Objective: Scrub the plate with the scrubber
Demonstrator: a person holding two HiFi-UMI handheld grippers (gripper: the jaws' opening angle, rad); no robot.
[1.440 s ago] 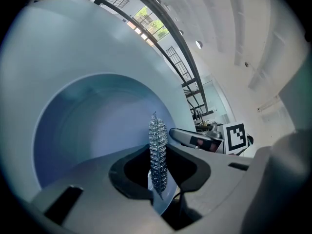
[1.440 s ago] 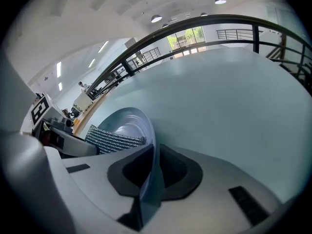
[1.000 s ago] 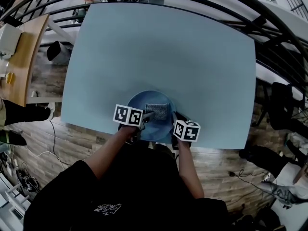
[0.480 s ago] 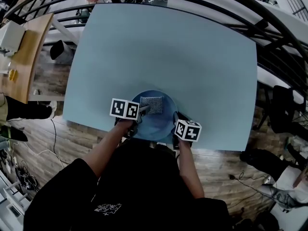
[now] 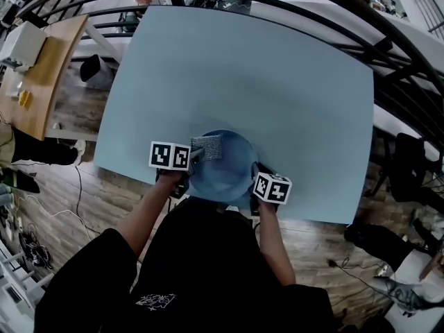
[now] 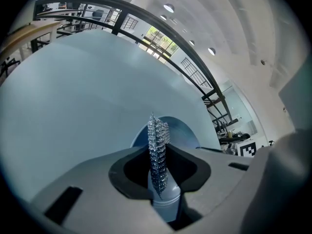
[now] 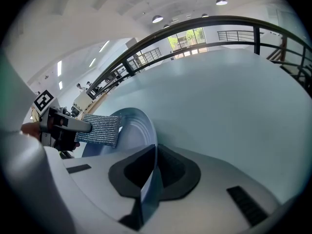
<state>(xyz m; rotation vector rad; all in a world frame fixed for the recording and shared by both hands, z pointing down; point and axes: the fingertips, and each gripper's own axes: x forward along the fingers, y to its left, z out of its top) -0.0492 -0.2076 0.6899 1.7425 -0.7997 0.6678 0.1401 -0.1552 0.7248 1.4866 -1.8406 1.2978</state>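
A blue plate (image 5: 225, 168) sits near the front edge of the pale blue table (image 5: 243, 75). My right gripper (image 5: 255, 172) is shut on the plate's right rim (image 7: 146, 179) and holds it tilted. My left gripper (image 5: 193, 154) is shut on a silvery grey scrubber (image 5: 207, 146), which rests over the plate's upper left part. In the left gripper view the scrubber (image 6: 158, 155) stands edge-on between the jaws, with the plate (image 6: 180, 135) behind it. The right gripper view shows the scrubber (image 7: 100, 129) flat against the plate's face (image 7: 131, 130).
The table's front edge (image 5: 208, 201) runs just under the plate. A black curved railing (image 5: 333, 5) arcs beyond the far side. A wooden desk (image 5: 31, 75) stands at the left. Chairs and wood floor (image 5: 395, 165) lie to the right.
My left gripper has slid the scrubber leftward and a little up across the plate. The right gripper has held its place on the rim.
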